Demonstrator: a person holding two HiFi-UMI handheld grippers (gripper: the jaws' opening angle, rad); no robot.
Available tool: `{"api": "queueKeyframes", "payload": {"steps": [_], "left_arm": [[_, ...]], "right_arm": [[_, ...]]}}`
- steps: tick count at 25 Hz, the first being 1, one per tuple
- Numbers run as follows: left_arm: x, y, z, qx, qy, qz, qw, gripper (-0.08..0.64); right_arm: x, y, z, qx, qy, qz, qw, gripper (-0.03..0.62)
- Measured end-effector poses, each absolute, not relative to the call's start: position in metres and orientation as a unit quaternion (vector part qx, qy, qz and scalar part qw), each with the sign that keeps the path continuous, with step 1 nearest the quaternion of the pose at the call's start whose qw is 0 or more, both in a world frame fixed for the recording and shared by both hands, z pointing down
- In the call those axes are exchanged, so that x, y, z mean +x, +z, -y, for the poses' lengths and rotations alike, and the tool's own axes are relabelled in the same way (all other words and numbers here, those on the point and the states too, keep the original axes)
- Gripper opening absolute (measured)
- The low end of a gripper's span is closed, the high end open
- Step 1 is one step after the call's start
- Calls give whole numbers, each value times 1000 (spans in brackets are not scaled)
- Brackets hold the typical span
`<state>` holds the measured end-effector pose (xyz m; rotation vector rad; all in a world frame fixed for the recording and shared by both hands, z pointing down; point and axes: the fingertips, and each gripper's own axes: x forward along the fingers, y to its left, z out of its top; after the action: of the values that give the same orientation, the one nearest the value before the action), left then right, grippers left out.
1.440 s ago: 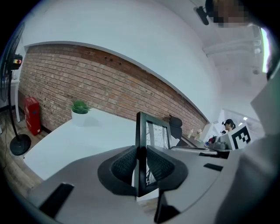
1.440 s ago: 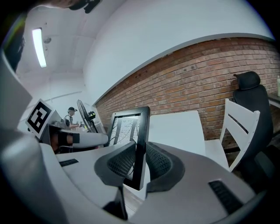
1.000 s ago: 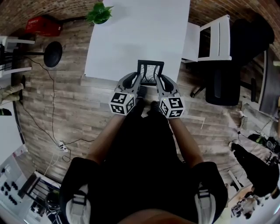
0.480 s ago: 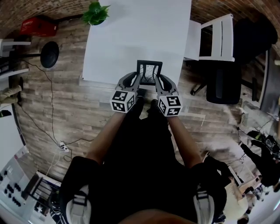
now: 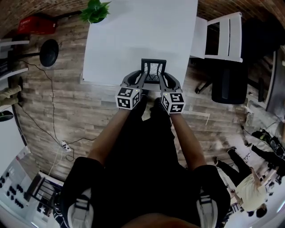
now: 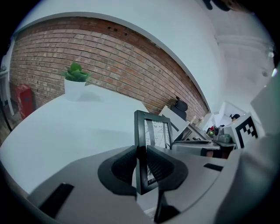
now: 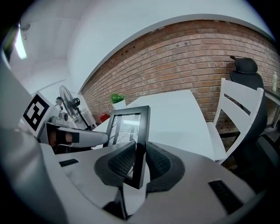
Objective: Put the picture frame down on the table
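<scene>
While both grippers pinch it, the picture frame [image 5: 153,70] stands upright over the near edge of the white table [image 5: 133,35]. The left gripper [image 6: 141,162] is clamped on its left bar and the right gripper [image 7: 139,164] on its right bar. Touchdown? Can't tell.

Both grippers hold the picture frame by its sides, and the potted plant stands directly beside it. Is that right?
No: the head view shows the potted plant at the far left corner of the table, away from the picture frame. The left gripper and right gripper hold its sides.
</scene>
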<state>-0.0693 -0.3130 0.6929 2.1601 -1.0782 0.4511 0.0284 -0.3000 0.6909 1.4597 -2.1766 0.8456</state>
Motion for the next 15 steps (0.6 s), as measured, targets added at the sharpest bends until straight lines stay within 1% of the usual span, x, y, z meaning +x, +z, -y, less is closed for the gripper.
{"api": "queueKeyframes", "payload": {"steps": [15], "left_arm": [[-53, 735, 315, 821, 214, 394, 354, 80]], "right_arm": [[44, 732, 307, 531, 327, 750, 220, 72]]}}
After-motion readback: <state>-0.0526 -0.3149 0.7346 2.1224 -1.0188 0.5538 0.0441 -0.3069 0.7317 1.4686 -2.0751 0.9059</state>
